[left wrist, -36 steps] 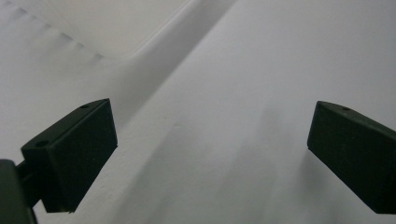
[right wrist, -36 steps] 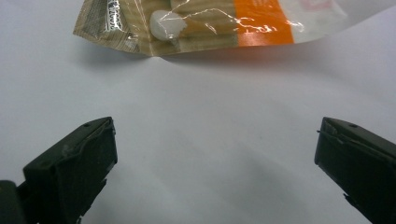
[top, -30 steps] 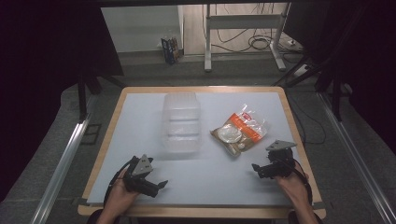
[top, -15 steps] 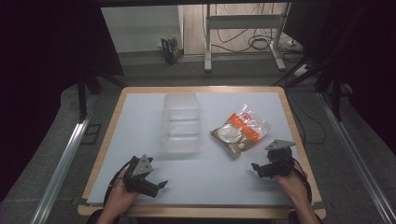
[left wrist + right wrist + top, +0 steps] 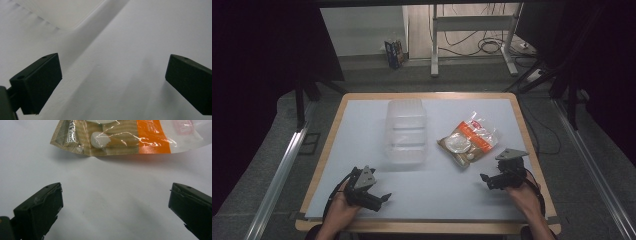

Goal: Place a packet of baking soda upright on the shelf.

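A clear plastic container (image 5: 405,131) lies on the white table top (image 5: 362,130), left of centre. To its right rests a crinkly snack bag (image 5: 468,142) printed orange and tan, with pale round pieces inside (image 5: 120,137). My left gripper (image 5: 382,199) rests open near the front left edge, below the container, whose blurred corner (image 5: 60,12) lies ahead of its jaws. My right gripper (image 5: 486,181) rests open near the front right, just below the bag. Nothing lies between either pair of jaws.
A wooden rim (image 5: 532,150) borders the table. Beyond the far edge are metal stand legs (image 5: 434,45), cables (image 5: 492,47) and a small dark box (image 5: 394,52) on the floor. Metal rails (image 5: 282,170) run along both sides.
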### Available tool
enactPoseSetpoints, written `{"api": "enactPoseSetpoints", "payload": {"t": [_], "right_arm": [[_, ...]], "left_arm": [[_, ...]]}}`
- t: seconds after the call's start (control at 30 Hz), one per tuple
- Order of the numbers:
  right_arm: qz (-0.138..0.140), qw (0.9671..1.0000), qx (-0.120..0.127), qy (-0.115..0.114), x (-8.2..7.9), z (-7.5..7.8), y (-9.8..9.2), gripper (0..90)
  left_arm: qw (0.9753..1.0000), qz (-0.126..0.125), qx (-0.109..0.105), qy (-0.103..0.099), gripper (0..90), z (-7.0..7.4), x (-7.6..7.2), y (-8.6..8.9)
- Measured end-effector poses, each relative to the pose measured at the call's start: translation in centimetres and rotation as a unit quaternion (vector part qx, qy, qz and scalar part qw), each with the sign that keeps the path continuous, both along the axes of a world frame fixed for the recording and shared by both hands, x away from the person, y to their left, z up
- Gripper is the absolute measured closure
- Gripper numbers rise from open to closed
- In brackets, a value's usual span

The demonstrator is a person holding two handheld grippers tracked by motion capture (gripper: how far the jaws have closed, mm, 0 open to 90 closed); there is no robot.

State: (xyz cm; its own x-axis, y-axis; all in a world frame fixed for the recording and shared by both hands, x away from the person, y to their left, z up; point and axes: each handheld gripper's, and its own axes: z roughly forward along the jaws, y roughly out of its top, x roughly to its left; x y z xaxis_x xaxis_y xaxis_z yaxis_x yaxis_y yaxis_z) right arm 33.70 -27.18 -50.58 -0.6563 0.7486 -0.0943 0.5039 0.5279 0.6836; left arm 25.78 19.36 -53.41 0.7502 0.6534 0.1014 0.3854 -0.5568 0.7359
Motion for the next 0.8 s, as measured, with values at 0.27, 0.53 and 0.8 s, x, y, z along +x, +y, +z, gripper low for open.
{"api": "enactPoseSetpoints", "payload": {"t": [0.27, 0.53, 0.8], "right_arm": [[0.008, 0.9999, 0.007, -0.006, 0.2, 0.3, 0.4, 0.0], [0.010, 0.9995, 0.029, -0.009, 0.6, 1.3, 0.6, 0.0], [-0.001, 0.9979, 0.063, 0.014, 1.4, 1.8, 1.0, 0.0]], "left_arm": [[1.0000, 0.006, 0.000, -0.001, 0.7, 0.0, 0.0, 0.1], [1.0000, 0.007, 0.001, -0.001, 0.7, 0.0, 0.0, 0.1], [1.0000, 0.004, 0.001, -0.002, 0.7, 0.0, 0.0, 0.0]]}}
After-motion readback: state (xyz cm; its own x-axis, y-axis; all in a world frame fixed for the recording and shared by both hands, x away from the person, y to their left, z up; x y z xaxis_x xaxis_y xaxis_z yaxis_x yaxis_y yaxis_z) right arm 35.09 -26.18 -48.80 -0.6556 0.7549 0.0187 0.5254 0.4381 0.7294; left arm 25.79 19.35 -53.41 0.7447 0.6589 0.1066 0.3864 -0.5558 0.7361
